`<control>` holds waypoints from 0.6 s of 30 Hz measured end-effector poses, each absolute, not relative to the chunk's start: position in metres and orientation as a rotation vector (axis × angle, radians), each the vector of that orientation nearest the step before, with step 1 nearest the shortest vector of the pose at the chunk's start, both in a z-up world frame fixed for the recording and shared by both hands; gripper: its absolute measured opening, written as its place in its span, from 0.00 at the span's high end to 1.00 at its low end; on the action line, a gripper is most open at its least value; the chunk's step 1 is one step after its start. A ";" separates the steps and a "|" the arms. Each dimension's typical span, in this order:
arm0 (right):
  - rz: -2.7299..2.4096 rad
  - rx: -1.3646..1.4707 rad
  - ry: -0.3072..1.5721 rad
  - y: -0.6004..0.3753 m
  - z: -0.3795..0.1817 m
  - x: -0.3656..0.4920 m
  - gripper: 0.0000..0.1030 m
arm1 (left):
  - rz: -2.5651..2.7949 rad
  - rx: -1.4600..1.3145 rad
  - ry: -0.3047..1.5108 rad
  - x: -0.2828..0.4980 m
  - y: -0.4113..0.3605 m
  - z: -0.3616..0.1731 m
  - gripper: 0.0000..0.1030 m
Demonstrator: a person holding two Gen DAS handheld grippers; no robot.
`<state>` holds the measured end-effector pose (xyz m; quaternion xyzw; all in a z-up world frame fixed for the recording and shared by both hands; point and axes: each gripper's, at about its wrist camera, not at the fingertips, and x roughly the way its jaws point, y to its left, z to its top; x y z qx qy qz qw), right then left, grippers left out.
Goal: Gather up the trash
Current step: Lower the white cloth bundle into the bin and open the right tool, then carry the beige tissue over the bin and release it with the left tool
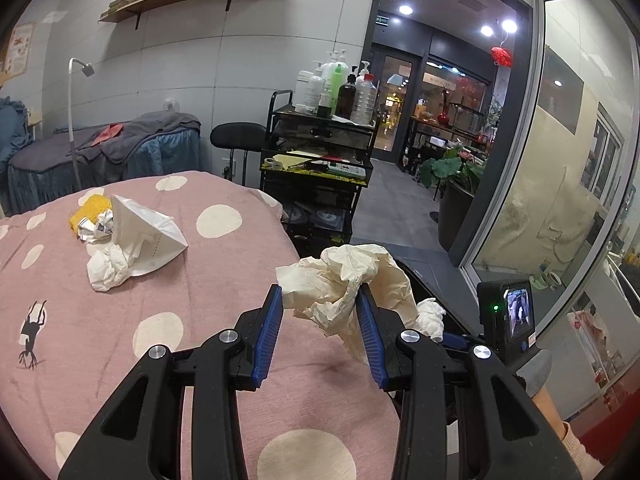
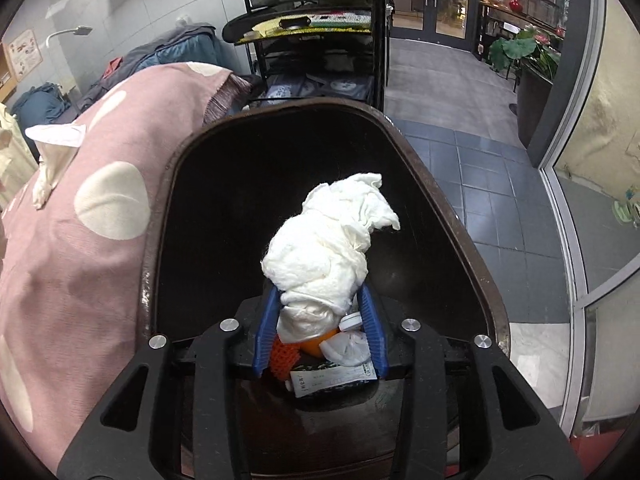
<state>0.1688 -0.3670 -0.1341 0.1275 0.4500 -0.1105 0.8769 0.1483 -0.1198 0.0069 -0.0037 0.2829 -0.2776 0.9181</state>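
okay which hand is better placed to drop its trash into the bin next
Right. The right gripper hangs directly over the dark oval bin with its white crumpled tissue wad. The left gripper holds a cream crumpled paper over the pink dotted bedcover's edge.

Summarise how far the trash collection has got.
Done: an orange peel and paper scraps already lie in the black bin. In hand: right gripper over the bin with white tissue; left gripper holds cream crumpled paper. Left: white wrappers on the pink bedspread.
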 end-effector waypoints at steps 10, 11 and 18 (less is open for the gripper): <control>-0.255 0.244 0.855 -0.364 -0.123 0.152 0.28 | -0.584 -0.007 0.598 0.151 -0.132 0.002 0.64; -0.258 0.244 0.844 -0.365 -0.120 0.149 0.28 | -0.587 -0.005 0.598 0.151 -0.134 0.002 0.64; -0.314 0.272 0.769 -0.378 -0.097 0.127 0.27 | -0.617 0.020 0.596 0.156 -0.155 0.003 0.64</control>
